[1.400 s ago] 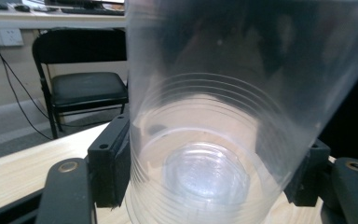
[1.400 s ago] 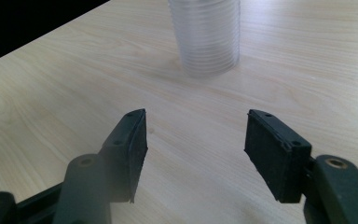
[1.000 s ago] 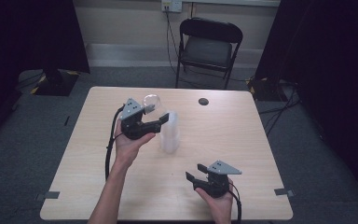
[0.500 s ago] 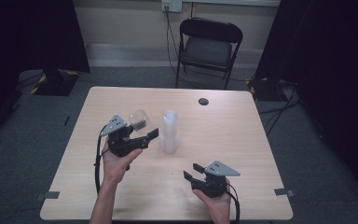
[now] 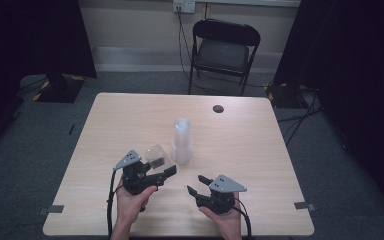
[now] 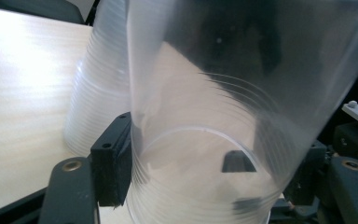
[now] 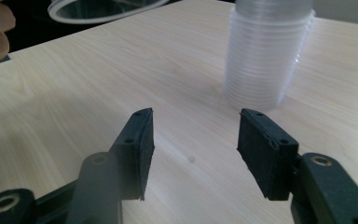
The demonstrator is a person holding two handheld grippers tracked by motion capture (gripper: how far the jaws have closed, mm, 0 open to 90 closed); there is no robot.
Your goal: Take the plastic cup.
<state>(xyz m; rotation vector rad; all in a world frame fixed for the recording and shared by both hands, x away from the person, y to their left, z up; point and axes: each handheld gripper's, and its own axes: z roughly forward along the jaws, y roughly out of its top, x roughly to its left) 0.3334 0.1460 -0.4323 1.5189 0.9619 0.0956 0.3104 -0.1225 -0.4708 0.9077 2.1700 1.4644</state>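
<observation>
A tall stack of clear plastic cups stands upside down near the middle of the wooden table. My left gripper is shut on a single clear cup, held tilted just left of the stack and nearer the front edge. In the left gripper view the cup sits between the black pads, with the stack behind it. My right gripper hovers low near the front edge; its jaws have just been opening and hold nothing. In the right gripper view it points toward the stack.
A small black disc lies near the table's far edge. A black folding chair stands behind the table. Dark curtains hang at both sides. Bare tabletop stretches right of the stack.
My left gripper has carried the single cup away from the top of the stack, down and toward the front edge. The right gripper has stayed in place.
</observation>
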